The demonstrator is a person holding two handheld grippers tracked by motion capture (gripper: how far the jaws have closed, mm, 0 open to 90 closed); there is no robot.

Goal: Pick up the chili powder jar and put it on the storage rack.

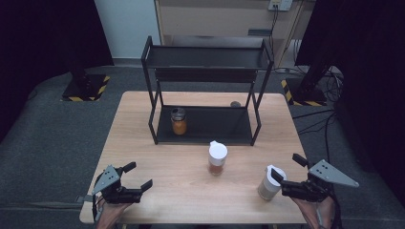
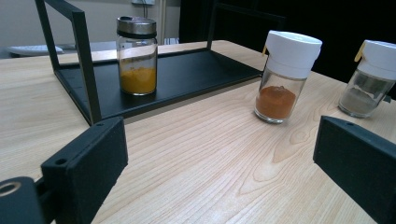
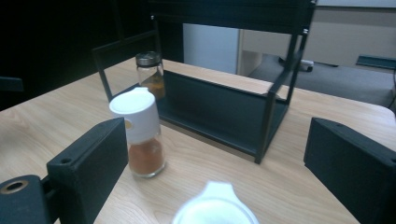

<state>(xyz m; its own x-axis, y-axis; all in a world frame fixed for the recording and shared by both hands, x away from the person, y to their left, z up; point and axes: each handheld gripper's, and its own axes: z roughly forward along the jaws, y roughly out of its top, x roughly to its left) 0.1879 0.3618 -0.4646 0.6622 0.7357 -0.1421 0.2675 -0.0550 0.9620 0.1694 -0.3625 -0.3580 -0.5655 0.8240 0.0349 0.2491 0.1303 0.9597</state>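
My right claw point(image 1: 285, 178) sits at the lower right of the high view, its jaws spread wide, with the grey-spice jar point(image 1: 270, 183) standing upright just in front of them. In my right gripper view that jar's white cap point(image 3: 215, 209) pokes up blurred at the bottom centre, between the two black jaws; I cannot tell whether either jaw touches it. My left claw point(image 1: 140, 177) rests at the lower left of the high view, jaws also spread and holding nothing, over bare wood of the counter point(image 1: 143, 138).

The red-spice jar point(image 1: 217, 159) with its white flip cap stands upright near the middle of the high view, between my two claws and a little farther up the frame, just in front of the black shelf rack point(image 1: 205, 57). In my left gripper view it appears right of centre point(image 2: 282, 77), with the grey-spice jar point(image 2: 369, 77) at the far right edge. In my right gripper view it stands left of centre point(image 3: 140, 135), close beside my left-hand jaw in the frame but apart from it.

A glass jar of yellow-orange powder point(image 1: 178, 121) with a metal lid stands on the rack's lower tray, toward its left end; my left gripper view shows it at upper left point(image 2: 137, 56).
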